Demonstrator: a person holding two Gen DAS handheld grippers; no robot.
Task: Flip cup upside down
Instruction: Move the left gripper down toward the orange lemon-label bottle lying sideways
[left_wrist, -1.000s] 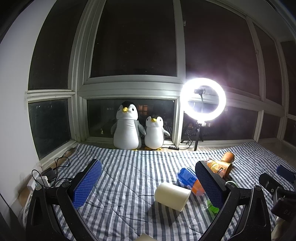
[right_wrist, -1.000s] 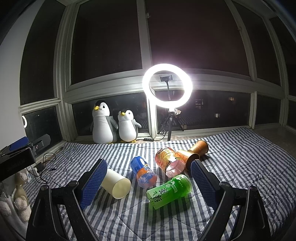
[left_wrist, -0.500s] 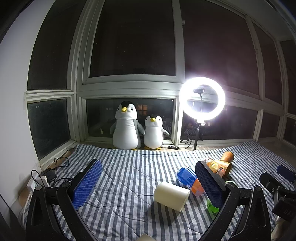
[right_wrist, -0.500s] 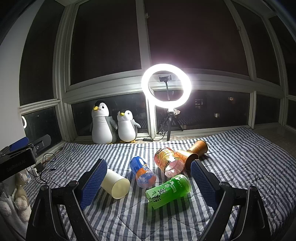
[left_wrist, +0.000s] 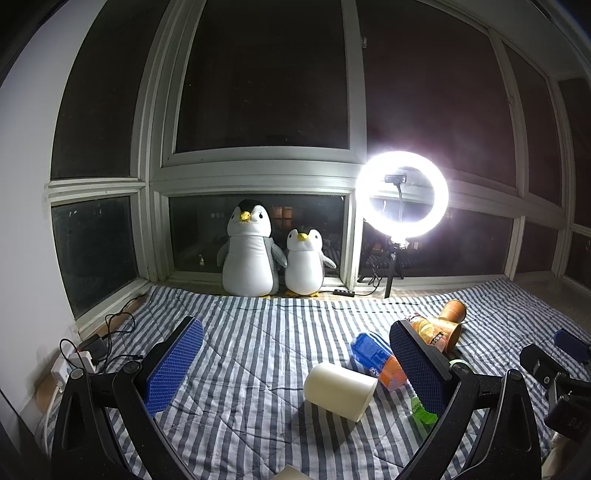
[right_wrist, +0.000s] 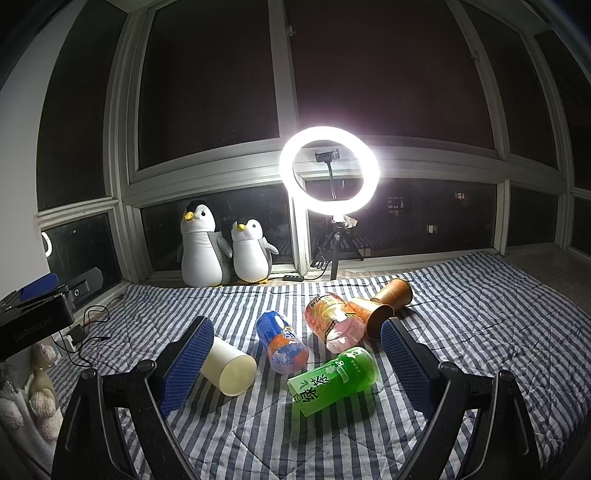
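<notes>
While the striped bedspread (right_wrist: 461, 332) fills the lower half of both views and the dark window (left_wrist: 262, 85) spans the top, nothing is yet gripped. A ring light (right_wrist: 328, 173) glares at centre in the right wrist view, with two plush penguins (left_wrist: 251, 254) to its left on the sill.

Lying on their sides in the middle of the bedspread are several cups: a cream cup (left_wrist: 338, 391) at lower centre of the left wrist view, a green cup (right_wrist: 332, 380), a blue-and-orange cup (right_wrist: 282, 341), a pink-and-orange cup (right_wrist: 334, 321) and two copper cups (right_wrist: 393, 293) beyond. Which one is meant cannot be told; the cream cup lies nearest the left gripper.

The left gripper (left_wrist: 295, 365) hangs above the bedspread with its fingers (left_wrist: 173, 363) spread wide and empty; the right gripper (right_wrist: 295, 365) is likewise wide and empty, the cream cup showing just beside its left pad.

The cream cup looks like light, thin-walled plastic or paper, probably smooth and easily squashed. A gentle pinch across the middle of its barrel, away from the flexible open rim, seems safest before turning it mouth-down.
</notes>
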